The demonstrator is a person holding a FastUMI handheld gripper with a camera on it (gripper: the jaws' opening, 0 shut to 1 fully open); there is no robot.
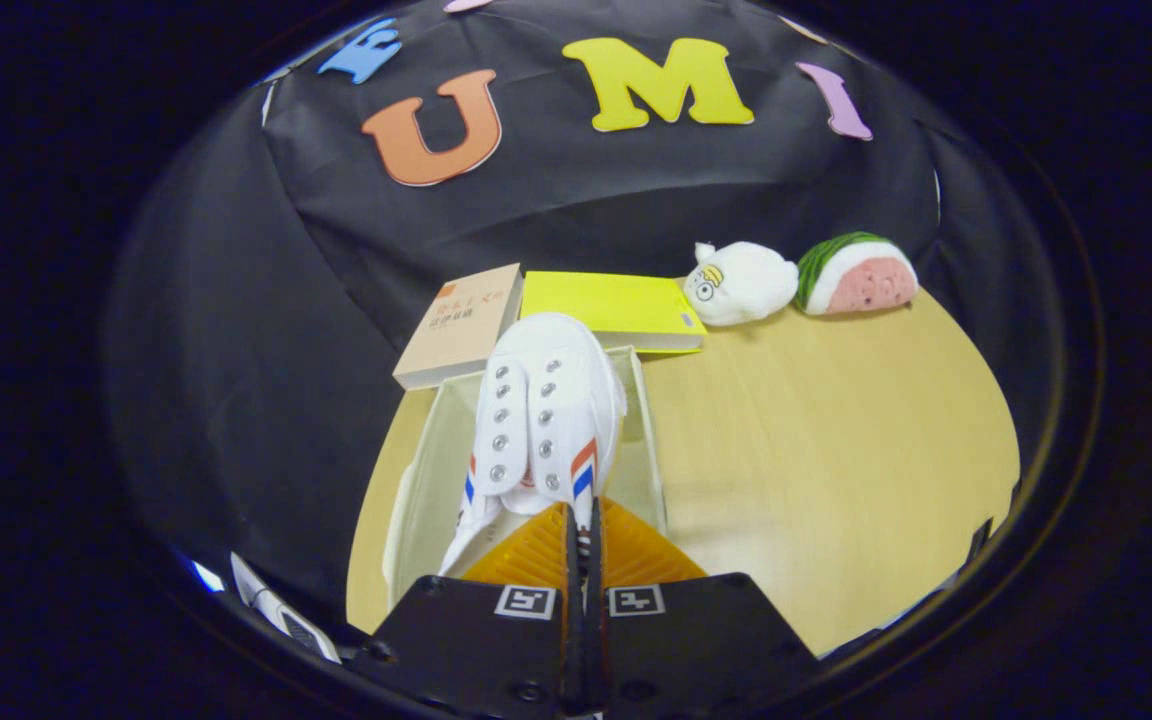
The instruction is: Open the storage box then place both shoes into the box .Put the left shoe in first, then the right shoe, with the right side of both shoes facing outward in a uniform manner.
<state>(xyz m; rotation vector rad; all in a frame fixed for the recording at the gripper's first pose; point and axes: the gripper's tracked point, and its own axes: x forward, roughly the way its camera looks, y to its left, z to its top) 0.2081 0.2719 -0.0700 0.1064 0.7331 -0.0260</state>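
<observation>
**White shoe pinched at its opening, held over the open box**

The gripper (581,520) has its two fingers drawn almost together, clamped on a thin edge of the white shoe (546,420) at the rim of its opening; only a narrow slit shows between them. The shoe runs from the fingers toward 12 o'clock, toe pointing away. It is a canvas-looking lace-up with no laces threaded: two rows of small metal eyelets run along the flaps. Red and blue slanted stripes mark both sides near the fingers. The toe cap is smooth and rounded.

The storage box (426,470) lies beneath the shoe, lid off, a pale cream rectangle with thin upright walls. The shoe sits above or within it; whether it touches the floor of the box cannot be told. The toe reaches past the box's far wall.

The box rests on a light wood-grain table (816,440). Beyond the box at 11 o'clock lies a tan book (461,325) with dark printed characters on its cover, too small to read. At 12 to 1 o'clock lies a bright yellow book (611,305), flat and matte. Farther out at 1 o'clock sits a white plush toy (741,283) with cartoon eyes, and just beside it a watermelon-slice plush (858,275), green striped rind and pink face.
</observation>
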